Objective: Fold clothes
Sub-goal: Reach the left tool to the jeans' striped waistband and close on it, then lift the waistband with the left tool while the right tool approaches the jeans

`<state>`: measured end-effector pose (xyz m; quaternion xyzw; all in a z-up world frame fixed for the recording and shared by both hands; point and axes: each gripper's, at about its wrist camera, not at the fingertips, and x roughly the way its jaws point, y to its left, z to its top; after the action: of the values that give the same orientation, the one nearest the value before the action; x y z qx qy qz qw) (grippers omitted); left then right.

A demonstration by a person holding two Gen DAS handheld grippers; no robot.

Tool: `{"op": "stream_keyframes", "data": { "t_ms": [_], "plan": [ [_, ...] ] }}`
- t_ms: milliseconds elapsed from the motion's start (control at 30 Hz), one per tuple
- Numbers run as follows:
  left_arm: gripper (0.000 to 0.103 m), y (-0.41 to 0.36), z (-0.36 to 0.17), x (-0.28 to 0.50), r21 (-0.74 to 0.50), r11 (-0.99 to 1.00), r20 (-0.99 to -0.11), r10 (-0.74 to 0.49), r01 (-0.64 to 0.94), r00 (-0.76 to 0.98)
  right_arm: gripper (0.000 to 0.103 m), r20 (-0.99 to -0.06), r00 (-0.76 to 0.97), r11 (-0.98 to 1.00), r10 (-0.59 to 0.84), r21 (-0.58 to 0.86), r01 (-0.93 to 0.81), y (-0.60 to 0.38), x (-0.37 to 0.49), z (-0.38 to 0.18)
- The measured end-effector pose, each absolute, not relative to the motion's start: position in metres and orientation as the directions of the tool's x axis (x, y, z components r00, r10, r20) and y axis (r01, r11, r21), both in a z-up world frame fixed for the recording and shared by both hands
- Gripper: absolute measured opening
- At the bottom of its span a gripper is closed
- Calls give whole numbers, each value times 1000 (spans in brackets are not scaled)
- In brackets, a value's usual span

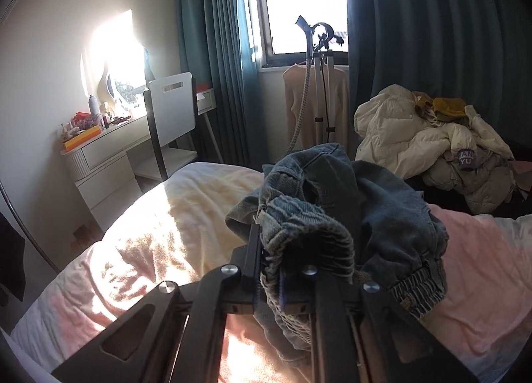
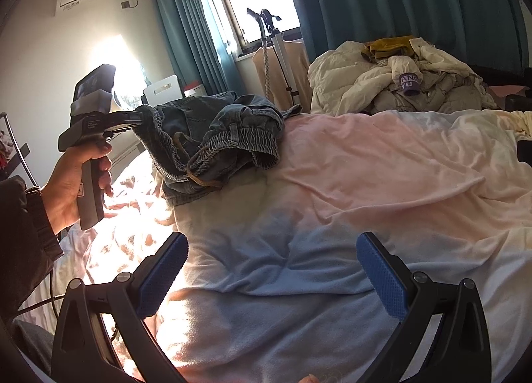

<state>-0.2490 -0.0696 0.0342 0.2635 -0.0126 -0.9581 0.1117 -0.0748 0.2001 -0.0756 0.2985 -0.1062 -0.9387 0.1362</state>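
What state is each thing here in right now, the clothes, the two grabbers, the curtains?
Jeans: crumpled on the bed, waistband pinched.
Left gripper: jaws shut on jeans.
Right gripper: jaws open, empty.
Coat pile: heaped, unfolded.
Curtains: partly drawn.
Blanket: spread, wrinkled.

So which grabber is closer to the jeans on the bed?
The left. The left gripper is clamped on the elastic waistband of the jeans. The right gripper hangs open over bare blanket, apart from them.
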Motion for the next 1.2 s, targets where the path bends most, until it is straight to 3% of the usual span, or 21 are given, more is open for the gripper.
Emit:
{"op": "stream_keyframes", "data": {
  "t_ms": [367, 667, 700, 800, 967, 1033, 1200],
  "plan": [
    [7, -59, 57, -125, -52, -993, -406, -76, 106, -911, 103, -502, -806, -946, -315, 236, 223, 194, -65, -65],
    [7, -83, 60, -60, -155, -981, -373, -54, 120, -926, 103, -500, -808, -950, -312, 173, 260, 180, -40, -56],
    [7, -88, 59, -56, -160, -980, -372, -54, 122, -927, 101, -506, -804, -950, -311, 168, 262, 178, -38, -55],
    [7, -101, 52, -51, -186, -973, -382, -57, 137, -922, 85, -541, -777, -947, -321, 166, 275, 170, -40, -58],
    [7, -124, 40, -55, -234, -956, -393, -74, 177, -917, 82, -572, -752, -944, -328, 160, 290, 159, -50, -66],
    [7, -133, 36, -59, -269, -945, -396, -67, 185, -916, 70, -593, -734, -942, -332, 173, 286, 156, -59, -73],
    [7, -151, 26, -69, -317, -926, -394, -68, 205, -917, 62, -623, -720, -950, -306, 150, 274, 146, -91, -88]
  ]
}}
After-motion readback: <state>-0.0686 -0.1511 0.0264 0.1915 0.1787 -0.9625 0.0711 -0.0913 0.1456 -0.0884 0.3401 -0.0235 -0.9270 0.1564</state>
